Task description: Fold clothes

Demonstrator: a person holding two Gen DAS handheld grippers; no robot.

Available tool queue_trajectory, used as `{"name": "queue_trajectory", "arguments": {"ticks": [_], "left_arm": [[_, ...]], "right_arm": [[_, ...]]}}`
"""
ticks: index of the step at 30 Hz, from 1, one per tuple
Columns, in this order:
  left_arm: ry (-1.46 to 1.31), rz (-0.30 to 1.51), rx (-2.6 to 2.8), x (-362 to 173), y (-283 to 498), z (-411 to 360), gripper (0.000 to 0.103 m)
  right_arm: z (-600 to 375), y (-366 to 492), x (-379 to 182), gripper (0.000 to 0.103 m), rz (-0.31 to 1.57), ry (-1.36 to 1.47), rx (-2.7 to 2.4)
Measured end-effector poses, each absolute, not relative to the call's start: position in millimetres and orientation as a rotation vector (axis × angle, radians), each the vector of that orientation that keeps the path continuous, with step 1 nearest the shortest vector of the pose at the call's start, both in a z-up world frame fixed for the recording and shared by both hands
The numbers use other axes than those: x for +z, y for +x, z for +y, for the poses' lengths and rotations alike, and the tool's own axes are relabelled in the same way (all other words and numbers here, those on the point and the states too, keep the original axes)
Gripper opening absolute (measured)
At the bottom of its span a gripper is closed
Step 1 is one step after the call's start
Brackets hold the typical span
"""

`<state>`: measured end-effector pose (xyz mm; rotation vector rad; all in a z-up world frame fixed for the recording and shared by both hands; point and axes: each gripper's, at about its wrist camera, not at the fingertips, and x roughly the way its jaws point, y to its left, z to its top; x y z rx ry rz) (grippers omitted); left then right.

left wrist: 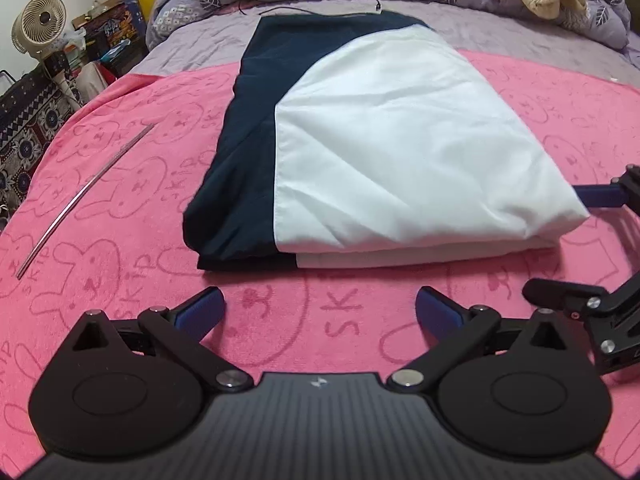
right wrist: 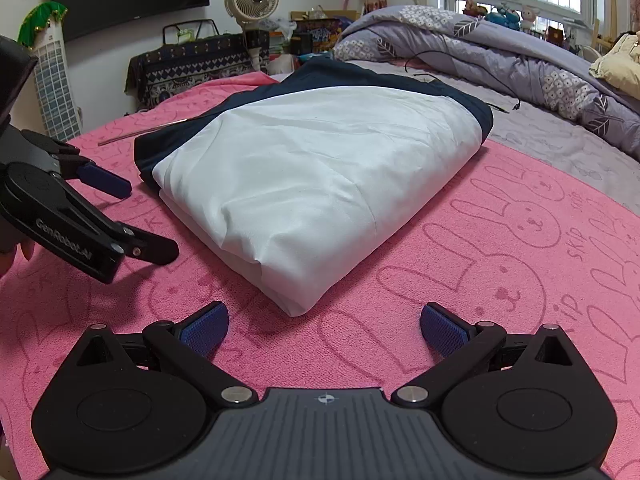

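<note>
While both grippers, left [left wrist: 320,304] and right [right wrist: 324,320], hang spread and empty, the garment [right wrist: 312,168] lies folded mid-bed [right wrist: 520,280]; seemingly nothing remains but release.

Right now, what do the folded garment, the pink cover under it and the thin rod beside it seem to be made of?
Folded garment: thin, smooth woven cloth in white and navy, probably polyester or cotton; it creases finely with a slight sheen.
Pink cover: plush, towel-like fleece; its matte nap carries pressed rabbit outlines.
Thin rod: likely metal; it is narrow and silvery, with a bright reflection.
</note>
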<state>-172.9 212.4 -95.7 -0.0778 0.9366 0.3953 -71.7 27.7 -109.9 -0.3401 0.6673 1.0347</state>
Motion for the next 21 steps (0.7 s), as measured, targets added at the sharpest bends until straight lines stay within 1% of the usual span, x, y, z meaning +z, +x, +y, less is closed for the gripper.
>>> {"name": "queue_trajectory", "arguments": {"ticks": [3,9,15,18,21], "left_arm": [[-0.126,0.923,0.4,-98.5,-175.9,217.3,0.103],[-0.117,0.901,0.394,-100.6,-179.6,214.9,0.103],[-0.135,0.928,0.401,-95.8,-176.2,215.6,0.103],[-0.147,0.968,0.395,-89.5,-172.3,217.7,0.103],[-0.114,0.981,0.407,-78.6,-171.9,216.1,0.103]], "right_arm": [[27.9,-71.6,-110.0,0.103,0.667,-0.34,1.035],[27.6,-71.0,-110.3,0.103,0.667,-0.339,1.035],[32.3,-69.1,-109.7,0.103,0.684,-0.336,1.018],[37.4,-66.1,-105.2,0.103,0.725,-0.303,0.973],[36.9,-70.6,-83.7,0.103,0.751,-0.294,0.934]]}}
